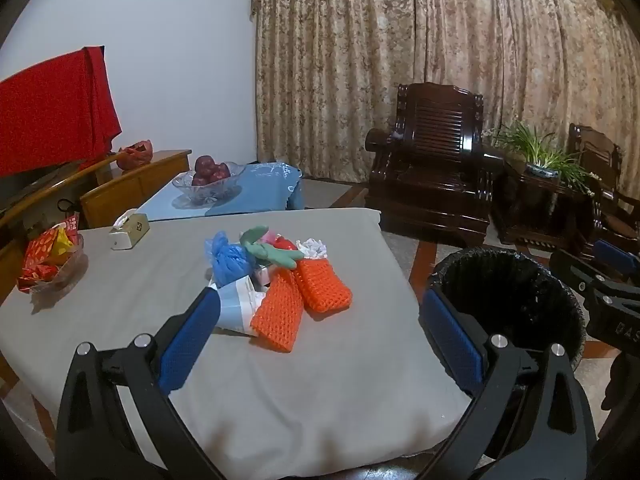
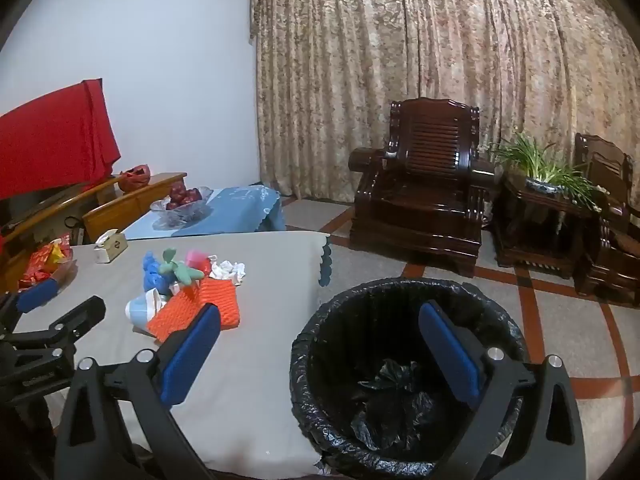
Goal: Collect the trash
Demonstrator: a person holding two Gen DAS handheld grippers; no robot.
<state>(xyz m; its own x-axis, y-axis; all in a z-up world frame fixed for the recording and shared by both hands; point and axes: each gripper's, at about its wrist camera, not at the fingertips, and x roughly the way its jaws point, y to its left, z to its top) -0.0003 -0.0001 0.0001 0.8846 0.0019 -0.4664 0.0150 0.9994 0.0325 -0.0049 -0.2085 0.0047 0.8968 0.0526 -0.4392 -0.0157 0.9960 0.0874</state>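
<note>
Currently the trash pile (image 1: 276, 276) sits mid-table on the grey cloth (image 1: 280, 380): two orange foam nets (image 1: 304, 300), a blue plastic bag (image 1: 228, 260), a green scrap (image 1: 272, 250), crumpled white paper (image 1: 316, 248), a pale blue-and-white wrapper (image 1: 240, 308). Pieces overlap and touch. Black-lined bin (image 2: 400, 360) stands on the floor just beside the table edge; only crumpled liner is visible inside.

Left gripper (image 1: 320, 340): jaws spread wide, nothing between the pads, hovering over the near side of the table, pile just ahead of its left finger. Right gripper (image 2: 320, 356): also wide open and empty, hanging above the bin's rim.

Outward: tissue box (image 1: 128, 234) and snack tray (image 1: 52, 260) at the table's left, fruit bowl (image 1: 208, 180) on the blue table behind, dark wooden armchair (image 1: 432, 172) by the curtain (image 1: 440, 40).
</note>
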